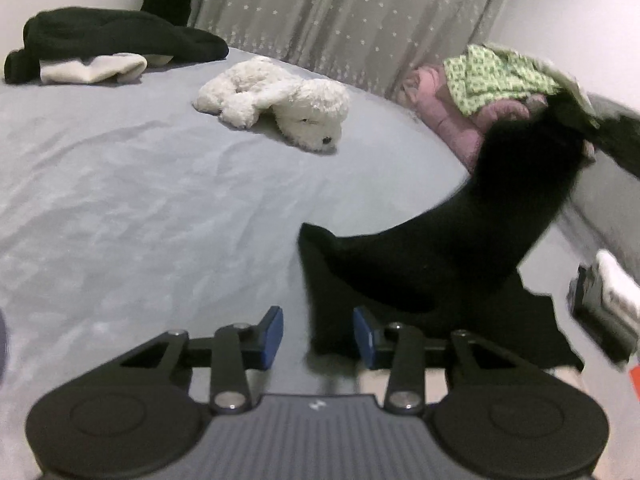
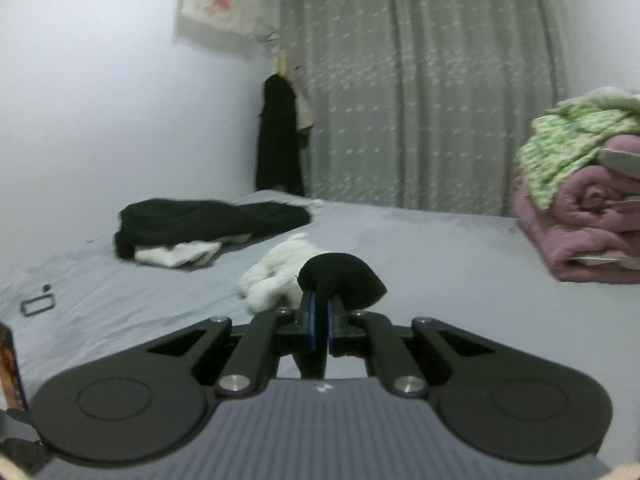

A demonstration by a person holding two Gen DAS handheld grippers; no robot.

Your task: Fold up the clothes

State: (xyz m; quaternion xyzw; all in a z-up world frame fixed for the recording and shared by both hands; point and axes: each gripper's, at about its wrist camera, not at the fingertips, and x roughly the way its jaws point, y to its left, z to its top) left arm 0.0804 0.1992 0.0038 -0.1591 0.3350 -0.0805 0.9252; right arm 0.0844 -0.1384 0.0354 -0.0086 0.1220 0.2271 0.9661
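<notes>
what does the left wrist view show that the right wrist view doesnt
Only the left wrist view: the open left gripper, and the black garment rising from the grey bedsheet up to the right gripper's body at the frame's right.

Only the right wrist view: the right gripper shut on a fold of that garment, a wall-mounted air conditioner, and a small rectangular frame on the sheet.

Both: the white plush toy dog, the black and white clothes pile, the rolled pink blanket, the grey curtain.
</notes>
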